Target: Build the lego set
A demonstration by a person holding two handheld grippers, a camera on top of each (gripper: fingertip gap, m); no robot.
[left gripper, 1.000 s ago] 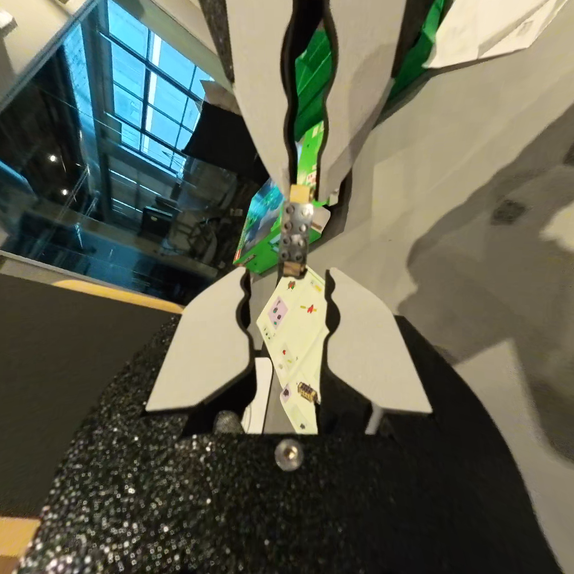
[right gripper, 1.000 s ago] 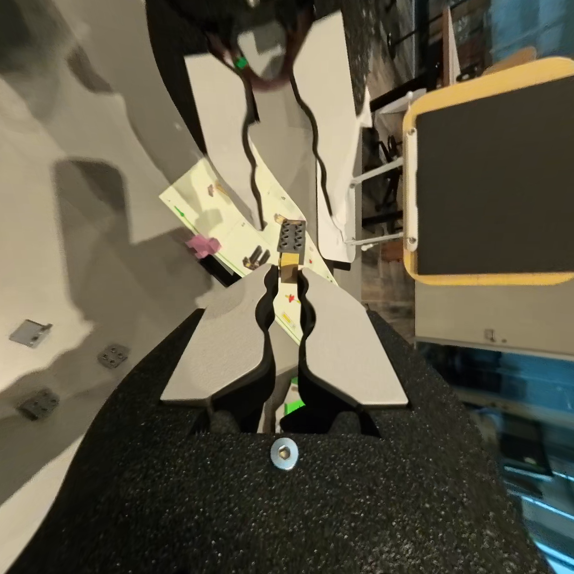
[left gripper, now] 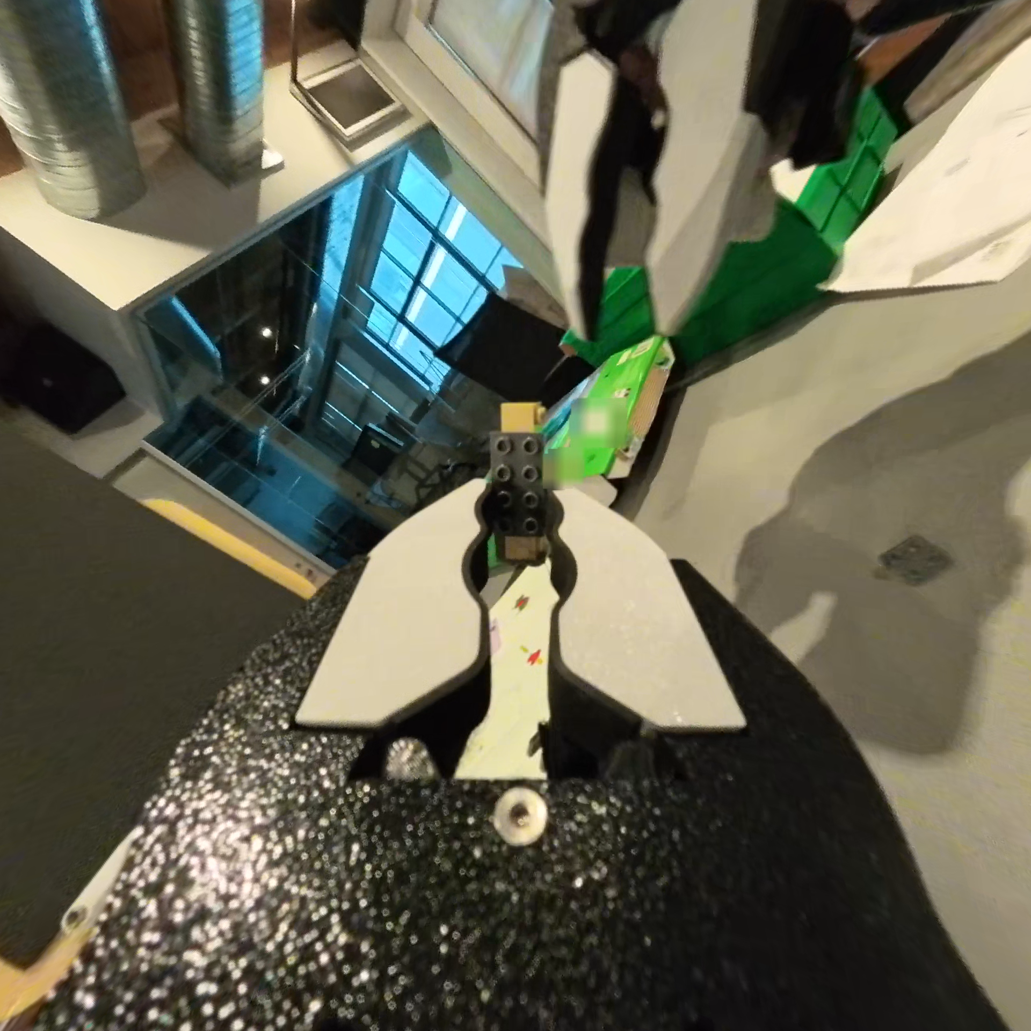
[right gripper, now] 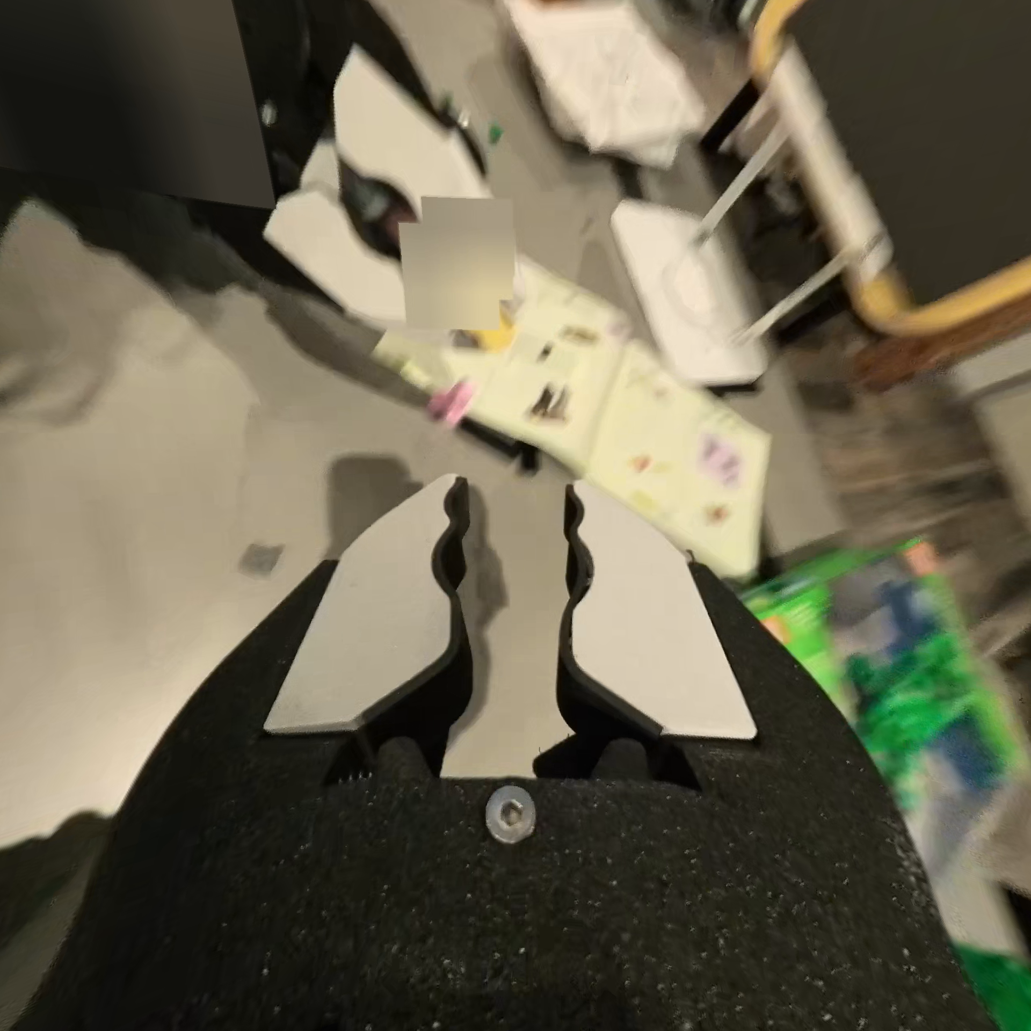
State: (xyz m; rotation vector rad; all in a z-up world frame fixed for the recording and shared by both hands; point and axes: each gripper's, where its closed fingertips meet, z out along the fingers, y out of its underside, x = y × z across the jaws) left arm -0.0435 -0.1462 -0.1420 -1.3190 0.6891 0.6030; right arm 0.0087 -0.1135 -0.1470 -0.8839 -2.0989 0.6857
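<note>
Your left claw [left gripper: 516,505] is closed on a small lego assembly: a dark grey studded plate [left gripper: 517,484] with a tan brick [left gripper: 520,416] on its far end and another tan piece [left gripper: 521,548] at the end nearest you. The fingertips pinch the near half of the plate, and the rest sticks out forward past them, held up off the counter [left gripper: 837,424].

Take the instruction booklet [right gripper: 625,413] as your landmark; it lies open and flat on the counter. Directly below the held plate, a strip of the booklet shows through the gap between your left fingers. Beyond the plate sits the green lego box [left gripper: 602,429], and above that hangs your right claw, blurred.

Your right claw [right gripper: 516,494] stands open with a clear gap between its fingers and holds nothing. It hovers just on your side of the booklet. A pink piece [right gripper: 449,403] sits at the booklet's left edge. A small grey plate [right gripper: 260,557] lies alone on the counter, well to the left of the booklet. The green box lies at the booklet's right, blurred.
</note>
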